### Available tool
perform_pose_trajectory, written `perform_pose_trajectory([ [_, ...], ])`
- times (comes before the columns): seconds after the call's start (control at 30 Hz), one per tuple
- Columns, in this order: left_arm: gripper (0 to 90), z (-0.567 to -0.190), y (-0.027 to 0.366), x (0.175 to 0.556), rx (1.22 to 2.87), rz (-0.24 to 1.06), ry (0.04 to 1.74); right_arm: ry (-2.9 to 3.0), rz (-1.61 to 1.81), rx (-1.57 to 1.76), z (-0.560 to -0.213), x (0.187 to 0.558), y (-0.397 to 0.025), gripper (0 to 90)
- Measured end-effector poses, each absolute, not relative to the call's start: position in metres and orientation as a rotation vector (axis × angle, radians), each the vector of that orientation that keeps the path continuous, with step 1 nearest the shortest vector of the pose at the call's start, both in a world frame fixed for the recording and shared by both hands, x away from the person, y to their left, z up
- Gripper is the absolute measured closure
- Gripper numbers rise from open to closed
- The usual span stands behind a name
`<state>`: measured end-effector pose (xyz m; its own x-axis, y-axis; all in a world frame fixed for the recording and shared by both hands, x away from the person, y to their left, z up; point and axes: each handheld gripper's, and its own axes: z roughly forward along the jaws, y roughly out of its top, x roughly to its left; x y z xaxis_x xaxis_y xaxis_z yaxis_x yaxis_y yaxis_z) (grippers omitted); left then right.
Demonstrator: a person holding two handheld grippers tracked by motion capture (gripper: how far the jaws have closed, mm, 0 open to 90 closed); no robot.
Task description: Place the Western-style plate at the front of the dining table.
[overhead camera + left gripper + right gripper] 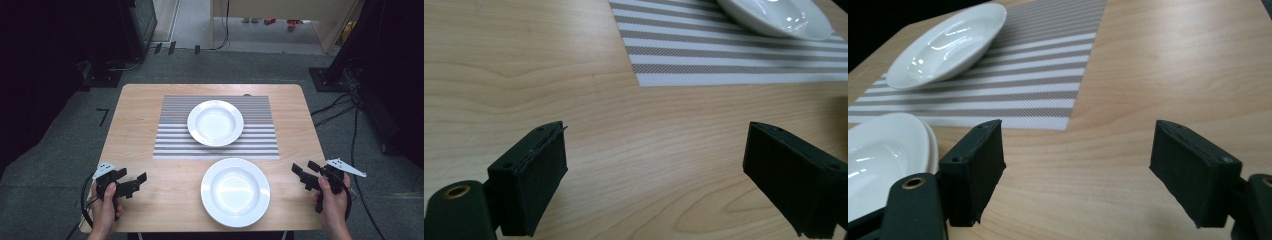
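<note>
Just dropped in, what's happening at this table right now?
A person holds a gripper in each hand at the near edge of the wooden table. The left gripper and right gripper are both open and hold nothing. Between them, one white plate sits on the bare wood; a second white plate rests farther back on the striped placemat. Neither plate is being touched.

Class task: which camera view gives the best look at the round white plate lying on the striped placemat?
The high view: the round white plate shows whole on the grey striped placemat. The right gripper view shows it slanted and farther off. The left gripper view catches part of its rim.
</note>
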<state>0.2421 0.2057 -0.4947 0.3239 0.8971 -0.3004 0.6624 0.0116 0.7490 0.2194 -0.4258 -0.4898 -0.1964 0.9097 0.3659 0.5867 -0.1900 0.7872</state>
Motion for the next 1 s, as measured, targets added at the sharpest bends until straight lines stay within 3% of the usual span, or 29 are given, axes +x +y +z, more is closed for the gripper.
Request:
perform_pose_trajectory([
  [1.0, 10.6, -0.514, 0.238, 0.215, 1.778, 0.472, 1.502, 1.734, 1.091, 1.827, -0.523, 0.186, -0.459, 21.1],
])
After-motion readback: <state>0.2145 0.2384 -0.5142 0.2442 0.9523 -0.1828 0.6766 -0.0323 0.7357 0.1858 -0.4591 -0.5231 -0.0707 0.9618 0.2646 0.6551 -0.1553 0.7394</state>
